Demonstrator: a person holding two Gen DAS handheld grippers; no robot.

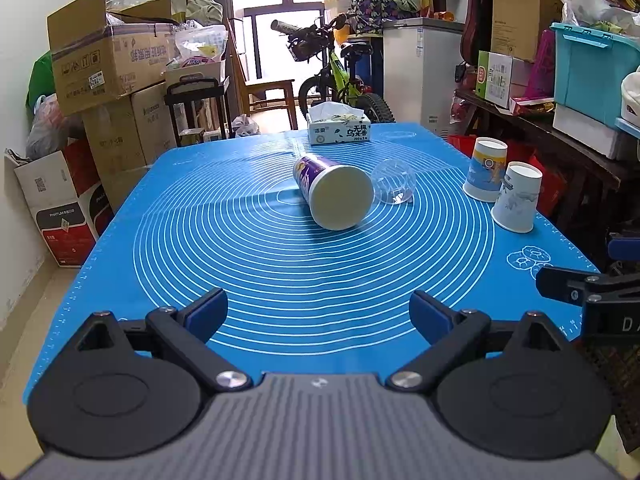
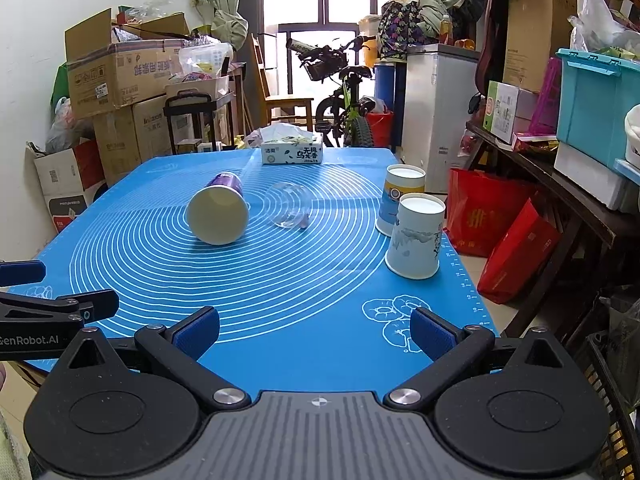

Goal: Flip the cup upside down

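Observation:
A purple-and-white paper cup (image 1: 334,192) lies on its side in the middle of the blue mat (image 1: 280,264), its open mouth toward me; it also shows in the right wrist view (image 2: 219,213). A clear plastic cup (image 1: 394,186) lies on its side just right of it, also in the right wrist view (image 2: 289,204). Two paper cups stand upside down at the right edge: a blue-yellow one (image 1: 486,170) (image 2: 402,198) and a pale one (image 1: 517,203) (image 2: 418,236). My left gripper (image 1: 318,314) is open and empty near the front edge. My right gripper (image 2: 316,330) is open and empty, front right.
A tissue box (image 1: 339,129) sits at the mat's far edge, also in the right wrist view (image 2: 292,153). Cardboard boxes (image 1: 108,80) stack at the left, a bicycle (image 1: 340,76) and fridge behind, cluttered shelves (image 1: 580,92) at the right.

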